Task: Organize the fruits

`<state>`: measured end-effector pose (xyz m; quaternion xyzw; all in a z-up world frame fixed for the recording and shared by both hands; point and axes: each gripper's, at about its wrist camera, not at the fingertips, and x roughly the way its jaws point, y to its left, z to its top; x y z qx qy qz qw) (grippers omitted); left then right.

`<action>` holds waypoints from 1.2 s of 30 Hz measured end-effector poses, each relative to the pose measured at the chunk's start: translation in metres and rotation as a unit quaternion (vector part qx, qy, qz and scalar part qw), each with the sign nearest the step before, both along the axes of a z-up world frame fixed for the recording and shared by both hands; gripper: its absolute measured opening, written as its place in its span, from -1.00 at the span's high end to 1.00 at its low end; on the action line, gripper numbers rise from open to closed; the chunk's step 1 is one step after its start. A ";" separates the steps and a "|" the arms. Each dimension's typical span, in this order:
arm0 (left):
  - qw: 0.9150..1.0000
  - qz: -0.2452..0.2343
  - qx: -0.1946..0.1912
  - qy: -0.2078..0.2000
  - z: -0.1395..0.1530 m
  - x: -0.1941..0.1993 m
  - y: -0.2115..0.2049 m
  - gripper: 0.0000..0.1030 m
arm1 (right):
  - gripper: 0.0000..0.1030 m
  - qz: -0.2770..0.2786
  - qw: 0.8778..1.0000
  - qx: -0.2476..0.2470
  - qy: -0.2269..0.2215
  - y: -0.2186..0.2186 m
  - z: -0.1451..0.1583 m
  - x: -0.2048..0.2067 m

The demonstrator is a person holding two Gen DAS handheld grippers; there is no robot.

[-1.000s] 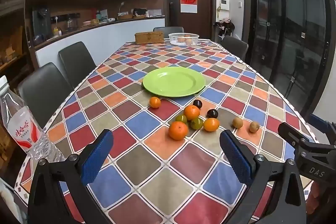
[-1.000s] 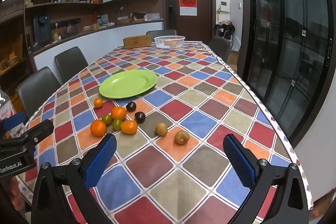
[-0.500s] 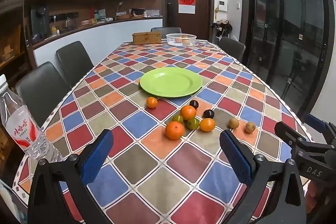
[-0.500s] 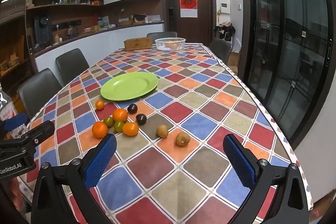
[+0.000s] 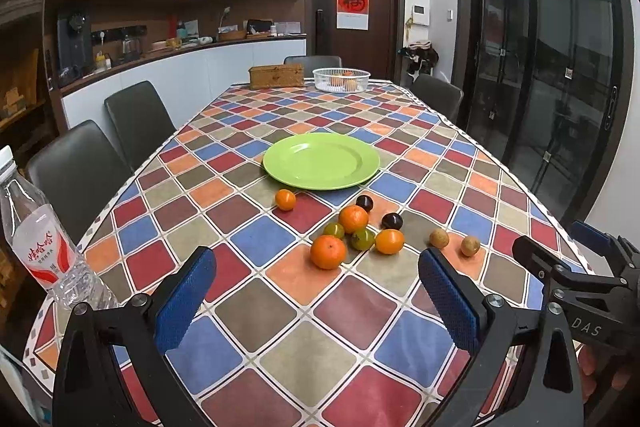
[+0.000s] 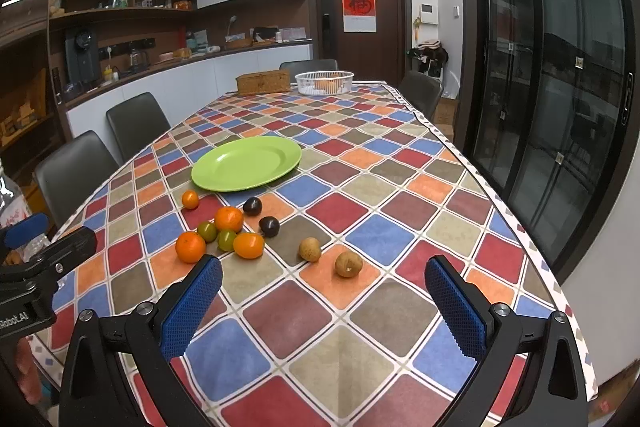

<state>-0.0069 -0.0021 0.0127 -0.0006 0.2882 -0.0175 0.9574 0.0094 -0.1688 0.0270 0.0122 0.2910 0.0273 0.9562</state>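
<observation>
On the checkered surface [image 5: 256, 311] all our fruits [image 5: 352, 227] lie loose, just short of the bare green plate [image 5: 321, 160]. Both the left gripper [image 5: 316, 297] and right gripper [image 6: 324, 307] hover with fingers spread, holding nothing; we judge sorting not yet begun.

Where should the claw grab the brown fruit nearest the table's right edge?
Probably from above, around its widest middle. The brown fruit is small and round and sits alone on the tablecloth, apart from its brown neighbour, so both sides are free. The open right claw is nearest.
</observation>
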 end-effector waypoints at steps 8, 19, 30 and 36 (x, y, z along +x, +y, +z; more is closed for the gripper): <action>1.000 0.000 0.000 0.000 0.000 0.000 0.000 -1.00 | -0.99 -0.001 1.000 0.000 0.000 0.001 0.002 -0.001; 1.000 0.003 0.002 0.000 0.000 -0.001 -0.001 -1.00 | -0.99 0.000 1.000 0.000 0.001 0.003 -0.001 -0.001; 1.000 0.003 0.002 0.000 -0.001 -0.001 0.000 -1.00 | -0.99 0.000 1.000 -0.001 0.000 0.003 -0.001 -0.001; 1.000 0.003 0.002 0.000 -0.001 -0.001 0.000 -1.00 | -0.99 0.000 1.000 -0.001 0.000 0.003 -0.001 -0.001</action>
